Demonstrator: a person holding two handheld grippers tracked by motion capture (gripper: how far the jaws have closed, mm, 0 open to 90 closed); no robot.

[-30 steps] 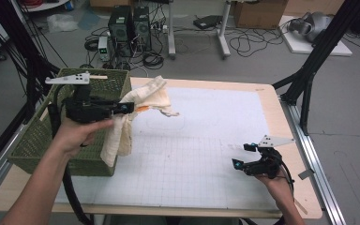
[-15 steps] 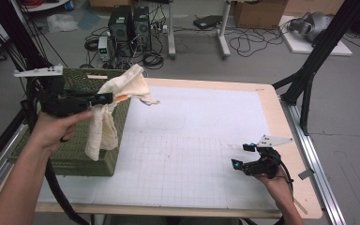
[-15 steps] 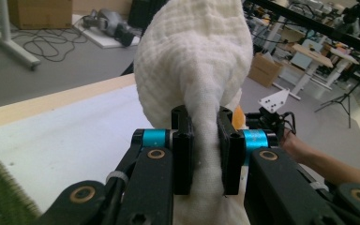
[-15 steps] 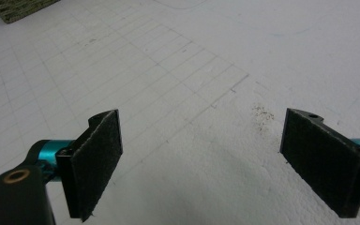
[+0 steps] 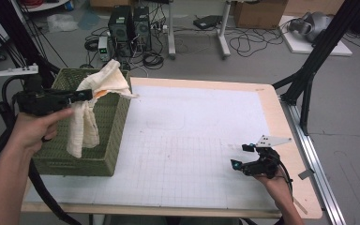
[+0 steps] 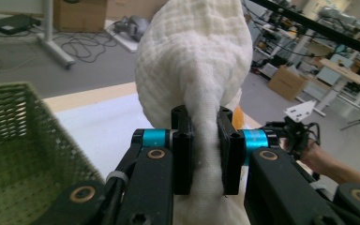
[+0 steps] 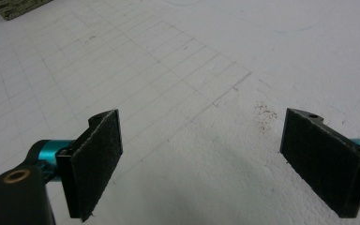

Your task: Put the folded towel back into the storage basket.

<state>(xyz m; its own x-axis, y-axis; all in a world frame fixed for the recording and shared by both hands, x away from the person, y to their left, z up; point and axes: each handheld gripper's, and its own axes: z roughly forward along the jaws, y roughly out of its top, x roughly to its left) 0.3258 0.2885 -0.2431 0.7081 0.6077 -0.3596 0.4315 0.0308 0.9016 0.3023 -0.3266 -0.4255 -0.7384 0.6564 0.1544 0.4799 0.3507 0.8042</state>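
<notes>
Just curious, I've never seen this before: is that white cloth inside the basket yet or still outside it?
Outside. The cloth hangs from the left hand-held gripper, draped down the basket's outer wall.

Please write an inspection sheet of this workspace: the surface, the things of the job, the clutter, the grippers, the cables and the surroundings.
Surface: white grid mat on a wooden table; small brown specks on the mat in the right gripper view.
Job's things: cloth held up, hanging over the rim of the green basket at the table's left.
Clutter: nothing seen on the mat.
Grippers: left hand-held gripper shut on the cloth; right hand-held gripper open, low over the mat.
Cables: black cable trails from the left gripper; loose cables on the floor.
Surroundings: computer towers, cardboard box, black frame legs.
</notes>
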